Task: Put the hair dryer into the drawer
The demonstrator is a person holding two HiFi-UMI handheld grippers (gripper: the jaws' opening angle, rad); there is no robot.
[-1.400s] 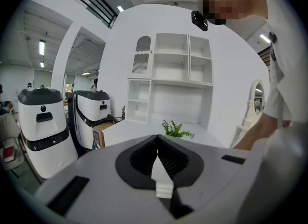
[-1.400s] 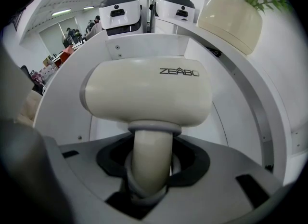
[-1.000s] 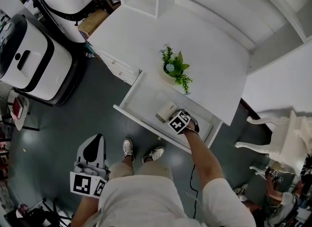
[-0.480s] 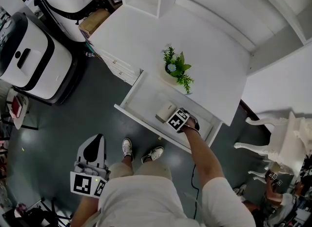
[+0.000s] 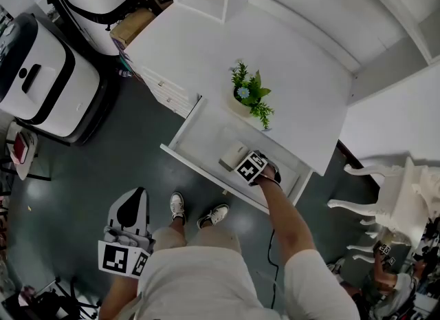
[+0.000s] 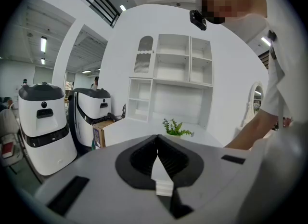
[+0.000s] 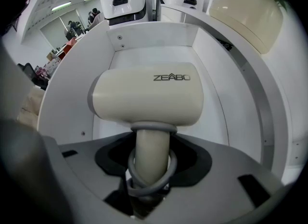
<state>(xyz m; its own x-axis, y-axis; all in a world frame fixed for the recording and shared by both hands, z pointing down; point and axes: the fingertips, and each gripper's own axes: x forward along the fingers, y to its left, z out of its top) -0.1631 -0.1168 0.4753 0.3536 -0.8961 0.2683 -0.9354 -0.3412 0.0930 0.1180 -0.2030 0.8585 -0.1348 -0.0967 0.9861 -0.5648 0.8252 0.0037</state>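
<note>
Hair dryer [image 7: 147, 98] lies inside the open drawer [image 5: 206, 135]; right gripper [image 7: 150, 163] jaws, just opening, loosely flank its handle [image 7: 150, 143] (cord [image 7: 173, 165] looped round it). Left gripper [image 6: 157, 143] jaws closed, empty.

Bright even indoor light, soft faint shadows, strong fisheye bending, dark vignetted corners

The hair dryer [image 7: 147, 98] is matt cream plastic, the drawer [image 7: 154, 35] smooth white
</note>
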